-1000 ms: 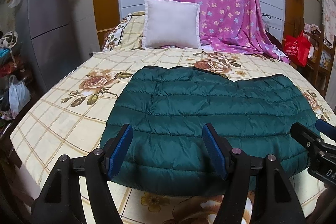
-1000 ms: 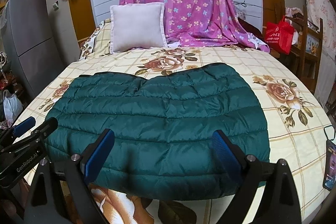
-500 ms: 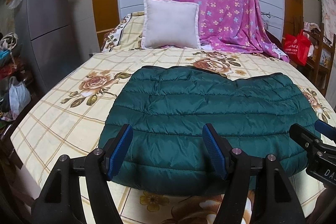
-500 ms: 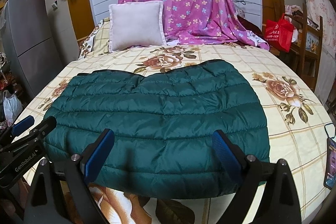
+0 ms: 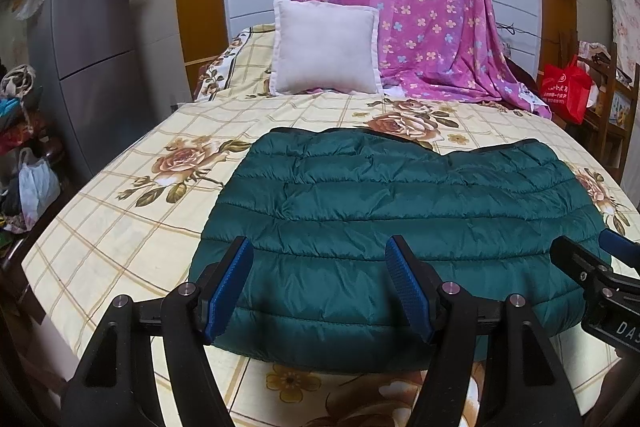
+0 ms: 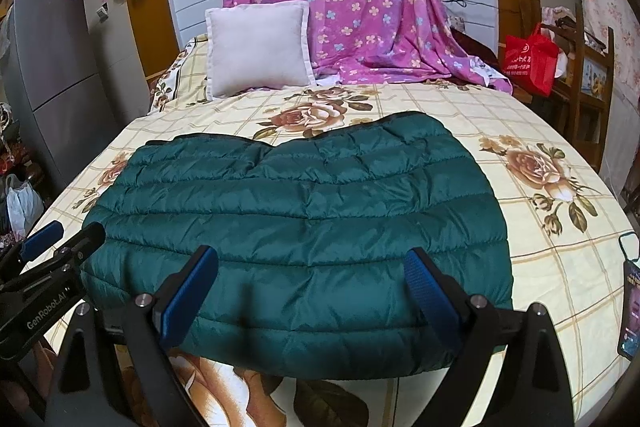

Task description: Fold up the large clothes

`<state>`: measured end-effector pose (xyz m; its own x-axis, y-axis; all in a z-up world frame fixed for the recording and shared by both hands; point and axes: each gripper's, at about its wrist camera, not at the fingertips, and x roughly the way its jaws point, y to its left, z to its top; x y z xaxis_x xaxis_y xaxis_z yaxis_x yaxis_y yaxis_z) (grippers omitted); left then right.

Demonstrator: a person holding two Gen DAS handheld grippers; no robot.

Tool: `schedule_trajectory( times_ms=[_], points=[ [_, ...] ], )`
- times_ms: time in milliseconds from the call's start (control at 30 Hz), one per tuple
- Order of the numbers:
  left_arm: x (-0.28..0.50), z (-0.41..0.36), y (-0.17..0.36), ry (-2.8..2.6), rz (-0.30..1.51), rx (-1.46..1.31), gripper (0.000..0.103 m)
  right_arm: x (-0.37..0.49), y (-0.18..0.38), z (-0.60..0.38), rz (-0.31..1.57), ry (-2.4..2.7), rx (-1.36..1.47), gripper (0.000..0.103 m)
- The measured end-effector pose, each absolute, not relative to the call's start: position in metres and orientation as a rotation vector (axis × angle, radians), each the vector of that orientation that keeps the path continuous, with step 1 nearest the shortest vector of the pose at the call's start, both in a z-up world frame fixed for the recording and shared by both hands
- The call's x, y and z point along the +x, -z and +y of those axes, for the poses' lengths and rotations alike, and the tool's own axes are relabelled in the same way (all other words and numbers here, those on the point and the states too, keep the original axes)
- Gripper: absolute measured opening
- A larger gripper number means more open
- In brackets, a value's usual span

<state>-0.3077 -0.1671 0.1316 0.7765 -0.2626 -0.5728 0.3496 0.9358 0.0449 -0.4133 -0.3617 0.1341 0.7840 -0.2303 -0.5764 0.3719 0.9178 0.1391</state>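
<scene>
Green puffer jacket (image 5: 400,219) lies folded on the bed (image 5: 120,227); left claw (image 5: 320,283) and right claw (image 6: 312,287) hover spread wide, empty.

One green quilted down jacket (image 5: 400,227) folded on one bed (image 5: 120,227), one white pillow (image 5: 326,47), one purple floral sheet (image 5: 420,7), one grey fridge (image 5: 92,47), one red bag (image 5: 566,91), two grippers, left gripper (image 5: 320,283), right gripper (image 6: 312,287)
</scene>
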Motion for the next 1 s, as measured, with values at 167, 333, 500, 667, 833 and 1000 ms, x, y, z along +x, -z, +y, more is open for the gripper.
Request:
schedule_trajectory(
  times_ms=[167,333,500,667,833,1000],
  points=[
    [-0.3075,-0.1672,-0.1314,0.333,0.595,0.154,0.050,-0.4132,-0.1345,-0.3596,0.579,0.325,0.245,0.096],
    [-0.3083,-0.1686,-0.1320,0.334,0.600,0.161,0.050,-0.4133,-0.1327,-0.3600,0.586,0.323,0.253,0.096],
    [-0.3082,-0.1689,-0.1316,0.335,0.602,0.161,0.050,-0.4135,-0.1325,-0.3604,0.582,0.325,0.251,0.096],
    [-0.3092,-0.1691,-0.1315,0.334,0.600,0.162,0.050,-0.4124,-0.1313,-0.3607,0.585,0.325,0.255,0.096],
    [-0.3081,-0.1693,-0.1307,0.335,0.605,0.160,0.050,-0.4104,-0.1312,-0.3603,0.588,0.323,0.255,0.096],
    [-0.3068,-0.1706,-0.1281,0.334,0.611,0.159,0.050,-0.4069,-0.1309,-0.3582,0.592,0.320,0.250,0.096]
  ],
)
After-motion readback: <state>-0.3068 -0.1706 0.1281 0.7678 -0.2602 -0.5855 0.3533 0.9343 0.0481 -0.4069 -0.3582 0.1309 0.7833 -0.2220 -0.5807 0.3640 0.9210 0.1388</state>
